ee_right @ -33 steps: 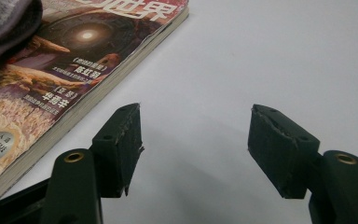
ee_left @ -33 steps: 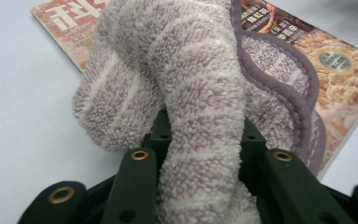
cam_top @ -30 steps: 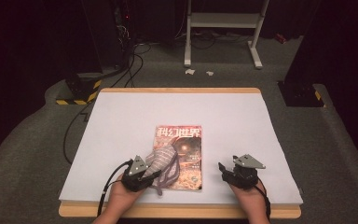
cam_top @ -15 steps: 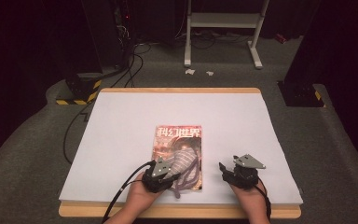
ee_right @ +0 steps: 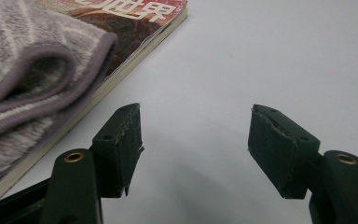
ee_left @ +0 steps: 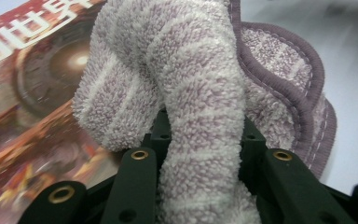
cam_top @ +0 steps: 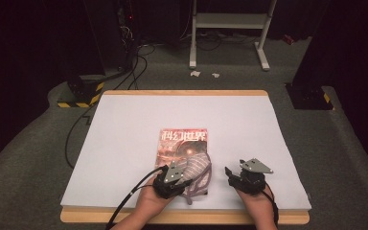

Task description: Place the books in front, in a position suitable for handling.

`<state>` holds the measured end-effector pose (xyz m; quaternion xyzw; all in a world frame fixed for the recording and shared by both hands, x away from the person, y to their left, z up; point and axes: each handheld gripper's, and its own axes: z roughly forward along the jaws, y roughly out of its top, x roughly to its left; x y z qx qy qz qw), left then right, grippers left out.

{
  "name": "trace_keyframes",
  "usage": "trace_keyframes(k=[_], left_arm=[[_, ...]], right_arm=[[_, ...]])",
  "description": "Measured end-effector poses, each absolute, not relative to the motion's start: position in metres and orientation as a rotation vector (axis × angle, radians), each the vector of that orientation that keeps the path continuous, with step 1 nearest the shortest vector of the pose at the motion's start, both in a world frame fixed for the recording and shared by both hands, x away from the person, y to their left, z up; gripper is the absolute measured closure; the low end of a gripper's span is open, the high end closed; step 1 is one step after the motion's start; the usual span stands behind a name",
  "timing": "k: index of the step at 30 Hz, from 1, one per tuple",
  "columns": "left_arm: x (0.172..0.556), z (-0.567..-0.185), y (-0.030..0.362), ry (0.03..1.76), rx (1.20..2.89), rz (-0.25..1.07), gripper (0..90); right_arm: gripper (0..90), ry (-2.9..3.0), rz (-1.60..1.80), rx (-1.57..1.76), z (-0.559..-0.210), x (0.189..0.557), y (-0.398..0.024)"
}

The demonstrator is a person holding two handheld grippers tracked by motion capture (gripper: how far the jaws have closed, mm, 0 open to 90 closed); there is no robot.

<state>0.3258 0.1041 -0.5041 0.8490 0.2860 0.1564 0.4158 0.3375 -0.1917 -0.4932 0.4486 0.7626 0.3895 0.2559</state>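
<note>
The magazine (cam_top: pixel 179 143) lies flat near the middle of the white table (cam_top: pixel 124 143), its red cover up. At the magazine's near end, the left gripper (cam_top: pixel 184 178) has its jaws clenched on a lilac striped towel (cam_top: pixel 197 167); in the left gripper view a thick fold of the towel (ee_left: pixel 200 121) is pinched between the two black jaws and bulges above them, over the magazine (ee_left: pixel 32 93) cover. The rest of the towel lies bunched on the magazine's near right corner, its dark purple hem spilling just past the edge. To the right of the magazine, the right gripper (cam_top: pixel 232 173) rests on the bare table. Its jaws stand wide apart with nothing between them, and in the right gripper view (ee_right: pixel 196 140) the towel (ee_right: pixel 23 79) sits close by.
</note>
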Motion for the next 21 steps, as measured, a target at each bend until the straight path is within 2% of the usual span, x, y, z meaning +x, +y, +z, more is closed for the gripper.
trace_keyframes(k=[21], left_arm=[[0.327, -0.507, 0.188, 0.907, 2.044, 0.432, 67.9]], right_arm=[[35.1, 2.078, 1.048, 1.217, -0.494, 0.337, -0.191]])
